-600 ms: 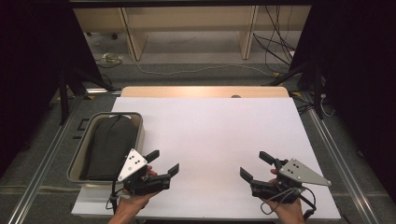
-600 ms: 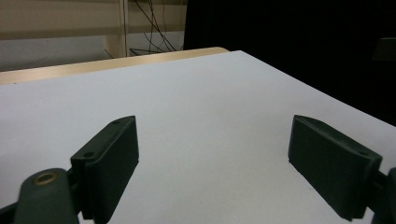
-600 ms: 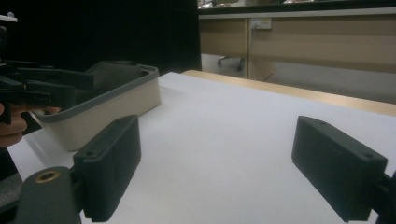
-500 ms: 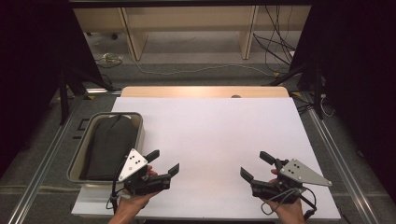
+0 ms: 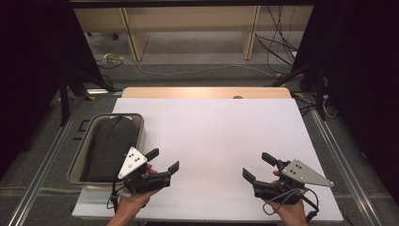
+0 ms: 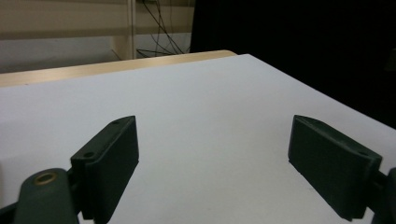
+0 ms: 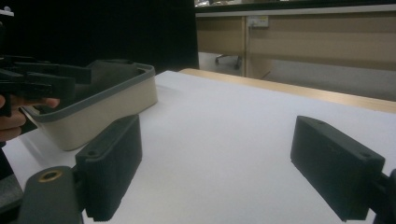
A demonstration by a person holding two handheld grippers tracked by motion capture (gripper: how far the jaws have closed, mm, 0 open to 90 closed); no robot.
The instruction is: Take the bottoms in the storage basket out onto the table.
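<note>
The counter (image 5: 211, 136) has a white top, and a strip of pale wood (image 5: 207, 92) runs along its far edge. A small dark round spot (image 5: 237, 97) sits on this strip, right of the middle. Behind the counter is a grey floor (image 5: 197, 61), with a thin light cable (image 5: 188, 72) lying across it. Further behind stands a wooden desk (image 5: 133, 33). A bundle of dark cables (image 5: 275, 47) hangs at the far right of the counter. A metal rail (image 5: 42, 174) runs along the left side of the counter and another rail (image 5: 343, 165) along the right side. Black curtains (image 5: 28, 47) close both sides.
</note>
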